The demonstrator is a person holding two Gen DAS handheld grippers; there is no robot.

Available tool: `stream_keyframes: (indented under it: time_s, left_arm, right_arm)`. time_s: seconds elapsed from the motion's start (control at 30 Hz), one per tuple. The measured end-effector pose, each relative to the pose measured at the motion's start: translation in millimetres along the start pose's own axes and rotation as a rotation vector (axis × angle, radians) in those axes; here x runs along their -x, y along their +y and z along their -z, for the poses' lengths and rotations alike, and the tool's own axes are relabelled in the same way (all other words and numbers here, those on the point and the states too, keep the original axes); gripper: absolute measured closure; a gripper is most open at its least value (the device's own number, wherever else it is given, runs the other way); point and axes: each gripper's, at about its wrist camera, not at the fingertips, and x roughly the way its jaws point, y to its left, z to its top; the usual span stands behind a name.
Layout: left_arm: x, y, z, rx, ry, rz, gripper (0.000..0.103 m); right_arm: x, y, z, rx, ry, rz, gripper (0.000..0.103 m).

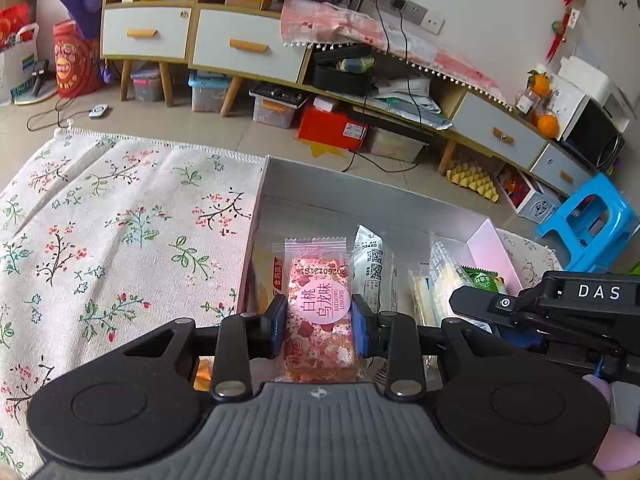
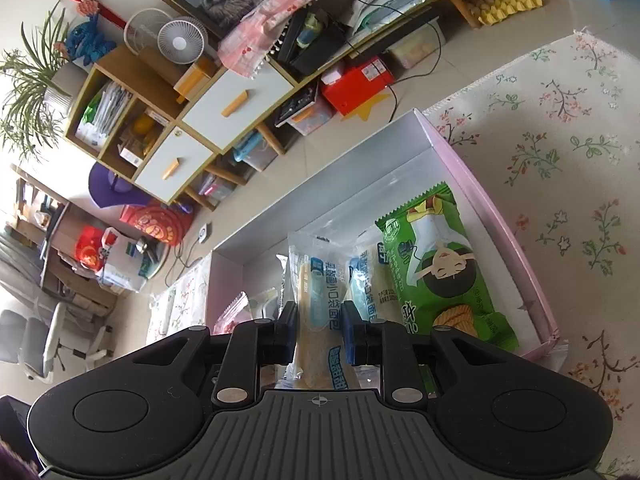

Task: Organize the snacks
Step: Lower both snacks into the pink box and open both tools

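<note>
Two tongs (image 1: 319, 326) (image 2: 319, 330) each pinch one packet; one green packet (image 2: 438, 270) boxed.

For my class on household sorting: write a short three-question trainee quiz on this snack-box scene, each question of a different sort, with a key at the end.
1. True or false: the left gripper is closed on a pink snack bar.
2. Multiple choice: what is the right gripper clamped on? A) the green snack packet B) a clear bread packet C) nothing
3. Fill in: the snacks lie in a pink-edged box that sits on a ______ patterned cloth.

Key: 1 true; 2 B; 3 floral
</note>
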Motion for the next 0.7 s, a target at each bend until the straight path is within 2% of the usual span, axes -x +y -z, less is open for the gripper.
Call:
stream_keyframes:
  time_s: [0.13,0.2,0.27,0.4,0.5,0.7]
  left_arm:
    - [-0.9,-0.5,0.4,0.012,-0.008,-0.003,0.069]
    - [-0.4,-1.4,-0.1,0.008,-0.011,-0.004,0.058]
    - [0.9,-2.4,-0.4,0.0,-0.015,-0.005,0.051]
    - [4.6,-3.2,0.2,-0.019,-0.021,-0.016,0.04]
    - [8.8,-4.0,1.5,-0.018,-0.018,-0.007,0.036]
    - [21.0,-12.5,2.8,-0.047,-0.035,-0.008,0.025]
  right_arm:
    - [-0.6,2.8,0.3,0.022,0.006,-0.008,0.076]
    - [0.3,2.7,-0.3,0.018,0.009,-0.009,0.074]
    - [2.0,2.1,-1.1,0.019,0.003,-0.001,0.064]
    - [7.4,1.9,-1.7,0.023,-0.006,0.014,0.054]
    - [13.6,2.4,-3.0,0.028,-0.009,0.018,0.052]
    - [33.0,8.2,-3.1,0.075,-0.022,0.032,0.039]
